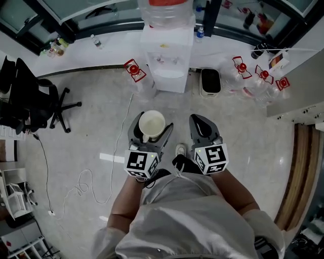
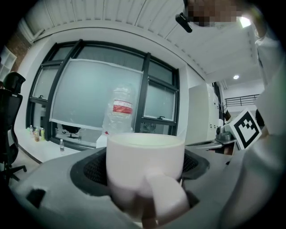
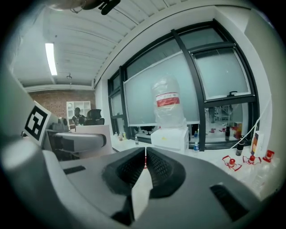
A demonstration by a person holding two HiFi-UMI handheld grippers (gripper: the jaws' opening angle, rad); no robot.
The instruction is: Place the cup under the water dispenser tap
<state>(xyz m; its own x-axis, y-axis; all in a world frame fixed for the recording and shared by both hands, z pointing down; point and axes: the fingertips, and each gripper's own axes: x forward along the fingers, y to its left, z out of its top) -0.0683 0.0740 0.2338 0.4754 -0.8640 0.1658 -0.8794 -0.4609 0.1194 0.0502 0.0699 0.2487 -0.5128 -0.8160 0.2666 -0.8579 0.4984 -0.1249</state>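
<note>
A white cup [image 1: 151, 125] with a handle sits upright between the jaws of my left gripper [image 1: 148, 123], which is shut on it. In the left gripper view the cup [image 2: 144, 172] fills the gap between the jaws, handle toward the camera. My right gripper [image 1: 201, 125] is beside it, its jaws closed together with nothing between them [image 3: 145, 157]. The white water dispenser [image 1: 168, 55] with a large clear bottle [image 1: 166, 11] on top stands ahead across the floor, some distance beyond both grippers. It also shows in the right gripper view as the dispenser [image 3: 170, 136].
Empty water bottles with red caps [image 1: 135, 71] lie on the floor on both sides of the dispenser. A black bin [image 1: 210, 82] stands to its right. An office chair [image 1: 35, 103] is at the left, and a white cable [image 1: 83, 179] trails across the floor. Wooden steps [image 1: 298, 167] run along the right.
</note>
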